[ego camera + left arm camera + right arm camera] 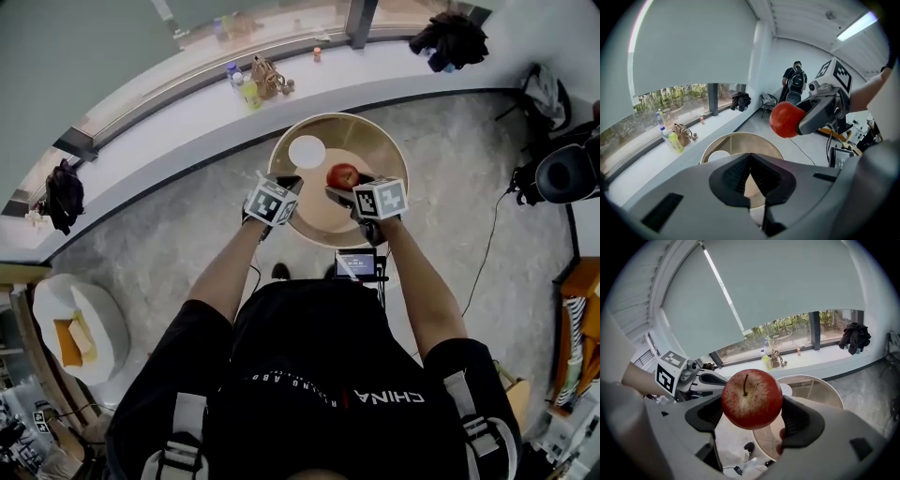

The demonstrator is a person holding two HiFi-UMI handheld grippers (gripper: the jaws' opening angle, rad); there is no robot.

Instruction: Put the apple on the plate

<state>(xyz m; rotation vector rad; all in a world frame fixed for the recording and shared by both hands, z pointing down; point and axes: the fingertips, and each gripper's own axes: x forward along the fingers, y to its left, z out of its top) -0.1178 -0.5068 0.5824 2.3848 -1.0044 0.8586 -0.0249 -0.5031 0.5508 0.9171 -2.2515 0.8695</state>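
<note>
A red apple [343, 175] [751, 398] hangs over the round wooden table [375, 141], and my right gripper [345, 187] is shut on it, its dark pads [799, 420] pressing both sides. The stem points up. A small white plate [307, 151] [718, 155] lies on the table's far left part, apart from the apple. My left gripper [286, 183] [750, 176] hovers at the table's near left edge, jaws together with nothing between them. In the left gripper view the apple [786, 119] shows in the right gripper's fingers, up and to the right.
A long white windowsill [187, 112] curves behind the table with bottles [239, 80] and a brown bag [265, 77] on it. Dark clothing [450, 37] lies at its far right. A small screen [356, 264] sits below the table edge. A person [794, 82] stands far back.
</note>
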